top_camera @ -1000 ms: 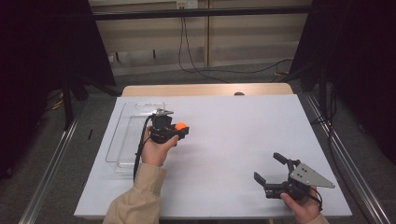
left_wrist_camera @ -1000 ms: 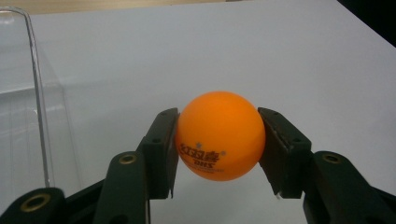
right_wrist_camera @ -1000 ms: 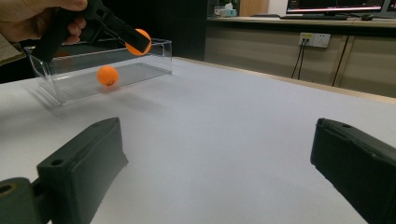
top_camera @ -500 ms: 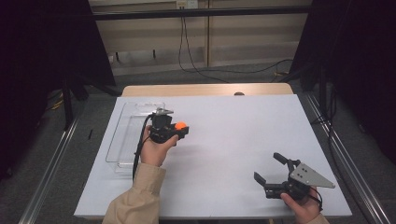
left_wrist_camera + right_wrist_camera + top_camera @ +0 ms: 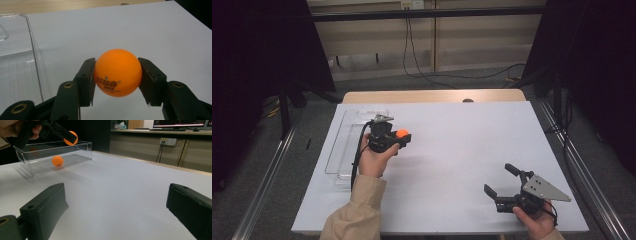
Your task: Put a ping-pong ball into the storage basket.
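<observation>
An orange ping-pong ball [image 5: 117, 72] with red print sits between the two black jaws of my left gripper [image 5: 117, 77], pressed on both sides. In the high view the left gripper [image 5: 402, 136] holds this ball [image 5: 402, 133] a little above the white table, just right of a clear plastic box [image 5: 343, 145]. The right gripper view shows the held ball [image 5: 71, 137] over the box's rim [image 5: 50, 146] and a second orange ball [image 5: 57, 160] lying inside the box. My right gripper [image 5: 498, 178] rests near the front right, jaws wide apart and empty [image 5: 115, 205].
The white sheet [image 5: 462, 145] covers the table, with a wooden strip [image 5: 432, 96] along its far edge. Metal rails [image 5: 267, 180] run along both sides on the floor. Cables hang at the back wall [image 5: 412, 55].
</observation>
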Motion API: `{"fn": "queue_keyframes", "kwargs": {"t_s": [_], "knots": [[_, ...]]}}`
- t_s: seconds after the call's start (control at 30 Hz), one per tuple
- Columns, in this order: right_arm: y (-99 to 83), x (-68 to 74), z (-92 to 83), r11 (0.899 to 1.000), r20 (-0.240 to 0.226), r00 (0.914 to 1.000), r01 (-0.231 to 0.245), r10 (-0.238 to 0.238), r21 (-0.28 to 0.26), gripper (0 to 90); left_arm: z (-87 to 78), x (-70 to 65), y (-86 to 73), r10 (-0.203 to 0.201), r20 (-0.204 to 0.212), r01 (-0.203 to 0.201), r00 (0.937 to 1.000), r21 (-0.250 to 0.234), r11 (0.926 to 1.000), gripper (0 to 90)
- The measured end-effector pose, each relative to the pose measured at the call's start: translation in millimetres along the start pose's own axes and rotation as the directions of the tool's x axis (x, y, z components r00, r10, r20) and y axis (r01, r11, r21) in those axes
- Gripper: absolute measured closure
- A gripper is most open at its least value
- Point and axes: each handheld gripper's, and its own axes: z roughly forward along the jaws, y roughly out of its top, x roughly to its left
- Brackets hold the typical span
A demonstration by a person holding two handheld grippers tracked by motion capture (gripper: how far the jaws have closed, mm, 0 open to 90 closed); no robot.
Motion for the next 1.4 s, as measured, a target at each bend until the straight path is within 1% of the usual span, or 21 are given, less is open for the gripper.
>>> {"fn": "queue_keyframes", "kwargs": {"t_s": [0.07,0.37,0.47,0.83,1.4], "knots": [[0.0,0.0,0.1,1.0,-0.001,1.0,0.0,0.0,-0.001,2.3,-1.4,1.1,0.2,-0.01,0.005,0.01,0.9999,-0.006,0.9999,51.0],[0.2,0.3,0.3,1.0,0.0,1.0,0.0,0.0,0.0,2.3,-6.2,4.9,-0.2,-0.012,0.002,0.012,0.9999,-0.011,0.9999,51.0],[0.2,0.2,0.3,1.0,-0.001,1.0,0.001,-0.001,-0.002,2.3,-7.1,6.5,-0.7,-0.009,-0.002,0.009,1.0,-0.01,0.9999,51.0],[0.2,0.1,0.6,1.0,-0.003,1.0,-0.001,0.001,0.001,2.3,-14.8,14.5,-0.7,-0.024,-0.014,0.024,0.9996,-0.034,0.9992,51.0],[0.3,0.5,1.4,1.0,-0.005,1.0,0.0,0.0,-0.002,2.3,-26.2,24.1,-4.0,-0.03,-0.034,0.028,0.999,-0.055,0.9981,51.0]]}}
